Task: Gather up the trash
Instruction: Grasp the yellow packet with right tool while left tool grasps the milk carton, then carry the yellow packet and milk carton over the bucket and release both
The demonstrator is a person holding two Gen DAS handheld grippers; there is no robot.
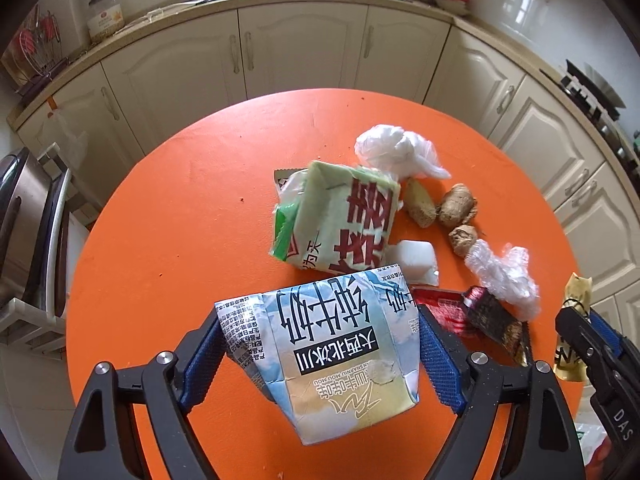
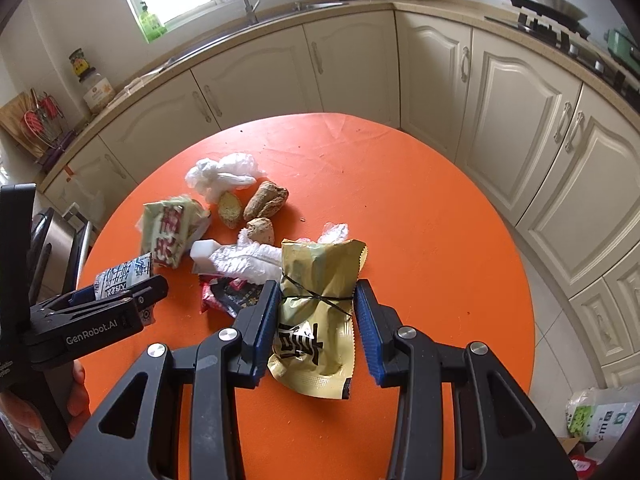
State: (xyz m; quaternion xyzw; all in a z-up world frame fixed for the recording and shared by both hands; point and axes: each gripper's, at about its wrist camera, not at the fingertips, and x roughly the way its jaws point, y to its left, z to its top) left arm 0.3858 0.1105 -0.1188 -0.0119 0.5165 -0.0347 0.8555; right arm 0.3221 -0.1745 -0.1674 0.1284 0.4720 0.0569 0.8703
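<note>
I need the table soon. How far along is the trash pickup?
Nothing looks binned yet. In hand: the left gripper holds a milk carton, the right gripper a tied gold packet. Left on the orange table: a green carton, plastic bags, brown lumps and red wrappers.

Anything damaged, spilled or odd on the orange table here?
Yes. The blue-and-white milk carton in the left gripper is crumpled and dented. Small crumbs dot the orange table beyond the trash pile. Nothing looks wet.
</note>
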